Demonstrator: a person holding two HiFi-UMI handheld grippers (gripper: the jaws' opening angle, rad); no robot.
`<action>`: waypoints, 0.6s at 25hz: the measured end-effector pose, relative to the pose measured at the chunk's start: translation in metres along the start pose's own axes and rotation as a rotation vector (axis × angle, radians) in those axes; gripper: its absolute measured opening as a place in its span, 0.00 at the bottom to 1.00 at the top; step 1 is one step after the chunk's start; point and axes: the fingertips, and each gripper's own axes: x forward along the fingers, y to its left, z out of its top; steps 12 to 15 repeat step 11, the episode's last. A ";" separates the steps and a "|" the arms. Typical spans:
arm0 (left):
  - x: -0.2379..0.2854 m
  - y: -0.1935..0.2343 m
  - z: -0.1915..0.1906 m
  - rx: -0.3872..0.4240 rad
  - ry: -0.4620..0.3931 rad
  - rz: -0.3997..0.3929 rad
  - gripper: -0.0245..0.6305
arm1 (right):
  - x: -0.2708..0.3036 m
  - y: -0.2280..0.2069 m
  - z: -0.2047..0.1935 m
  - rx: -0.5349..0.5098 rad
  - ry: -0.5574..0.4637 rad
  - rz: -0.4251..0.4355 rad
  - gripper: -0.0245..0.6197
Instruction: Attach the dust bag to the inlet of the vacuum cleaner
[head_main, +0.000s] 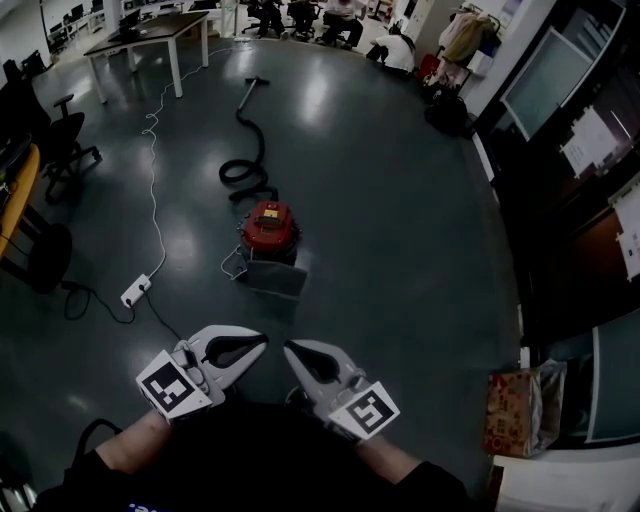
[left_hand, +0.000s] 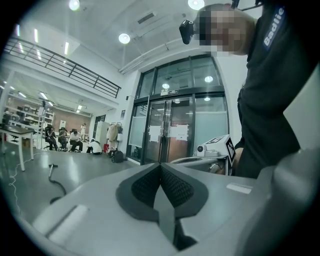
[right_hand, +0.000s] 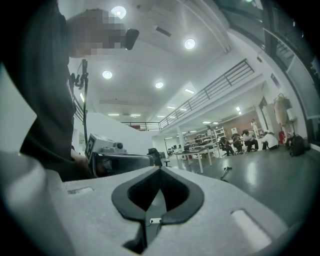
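A red canister vacuum cleaner (head_main: 268, 228) stands on the dark floor ahead, its black hose (head_main: 247, 150) snaking away toward the far tables. A grey dust bag (head_main: 276, 277) lies flat on the floor just in front of it. My left gripper (head_main: 262, 341) and right gripper (head_main: 288, 347) are held low near my body, tips pointing at each other, well short of the bag. Both are shut with nothing between the jaws. In the left gripper view the left gripper (left_hand: 160, 165) is shut and empty. The right gripper (right_hand: 160, 169) looks the same in its own view.
A white power strip (head_main: 135, 291) and cables lie on the floor at left. A black chair (head_main: 62, 140) and a table (head_main: 150, 40) stand at the far left. A patterned bag (head_main: 522, 410) sits by the right wall. Seated people are far off.
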 end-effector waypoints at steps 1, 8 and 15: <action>-0.001 0.000 0.000 0.000 -0.001 0.001 0.04 | 0.000 0.000 0.000 0.001 -0.001 -0.002 0.04; -0.002 -0.002 0.001 -0.001 0.000 0.003 0.04 | -0.001 0.001 0.002 -0.001 -0.006 -0.010 0.04; -0.001 -0.003 0.002 -0.003 0.001 0.004 0.04 | -0.002 0.002 0.003 0.000 -0.005 -0.010 0.04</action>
